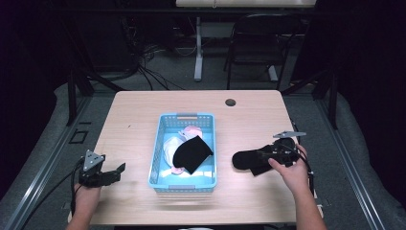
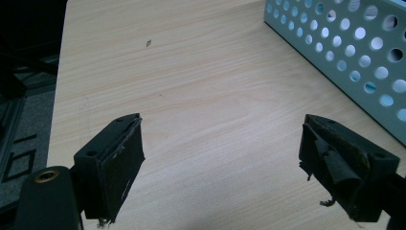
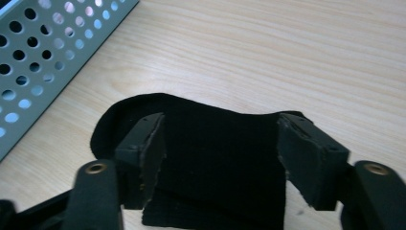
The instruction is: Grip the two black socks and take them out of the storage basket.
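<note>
Lying flat on the table (image 1: 143,103), one black sock (image 3: 215,143) sits between the right hand-held gripper's (image 3: 220,158) released jaws; another sock (image 1: 191,153) remains in the basket (image 1: 158,143); the left hand-held gripper (image 2: 220,158) waits, spread and empty.

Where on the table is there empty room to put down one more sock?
Bare wood lies between the left tongs and the blue basket, and across the far strip behind the basket up to the small round hole. It is crowded inside the basket and to its right, where the black sock lies under the right tongs.
</note>
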Action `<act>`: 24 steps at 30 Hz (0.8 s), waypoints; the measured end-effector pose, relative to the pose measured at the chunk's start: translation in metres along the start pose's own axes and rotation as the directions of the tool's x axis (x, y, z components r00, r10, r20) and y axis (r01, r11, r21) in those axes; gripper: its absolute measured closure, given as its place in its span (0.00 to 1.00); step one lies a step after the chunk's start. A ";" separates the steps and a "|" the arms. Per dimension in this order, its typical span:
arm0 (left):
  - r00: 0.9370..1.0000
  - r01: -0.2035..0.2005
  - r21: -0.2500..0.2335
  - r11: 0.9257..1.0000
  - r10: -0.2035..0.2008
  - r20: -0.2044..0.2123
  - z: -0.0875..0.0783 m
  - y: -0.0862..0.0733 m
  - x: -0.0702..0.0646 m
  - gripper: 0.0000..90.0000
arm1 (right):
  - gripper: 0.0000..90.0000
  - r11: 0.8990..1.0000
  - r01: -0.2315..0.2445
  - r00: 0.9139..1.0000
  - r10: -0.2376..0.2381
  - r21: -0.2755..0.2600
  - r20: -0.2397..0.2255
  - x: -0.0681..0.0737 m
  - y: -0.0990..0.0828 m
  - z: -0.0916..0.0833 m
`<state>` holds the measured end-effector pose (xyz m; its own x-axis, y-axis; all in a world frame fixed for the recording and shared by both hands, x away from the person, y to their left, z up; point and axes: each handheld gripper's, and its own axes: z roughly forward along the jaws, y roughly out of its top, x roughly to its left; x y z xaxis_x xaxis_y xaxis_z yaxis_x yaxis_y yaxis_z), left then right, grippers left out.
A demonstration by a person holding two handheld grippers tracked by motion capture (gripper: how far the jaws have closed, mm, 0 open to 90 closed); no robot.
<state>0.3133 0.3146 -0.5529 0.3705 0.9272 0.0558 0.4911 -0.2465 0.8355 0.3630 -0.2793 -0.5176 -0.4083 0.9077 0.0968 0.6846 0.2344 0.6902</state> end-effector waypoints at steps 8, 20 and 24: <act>1.000 0.000 -0.005 1.000 0.000 -0.003 0.000 0.000 0.000 0.17 | 0.21 0.999 0.043 0.999 -0.043 0.004 0.008 0.018 0.005 0.002; 1.000 -0.004 -0.002 1.000 0.004 -0.004 0.000 0.000 -0.001 0.17 | 0.47 0.991 0.132 0.991 -0.132 -0.038 0.015 0.041 0.026 0.007; 1.000 -0.003 -0.002 1.000 0.003 -0.004 0.000 0.000 0.000 0.17 | 0.52 0.981 0.188 0.982 -0.188 -0.044 -0.003 0.050 0.035 0.010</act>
<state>0.3128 0.3144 -0.5532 0.3689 0.9275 0.0600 0.4883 -0.2483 0.8366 0.3730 -0.2221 -0.4956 -0.5316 0.8463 -0.0330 0.5681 0.3852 0.7273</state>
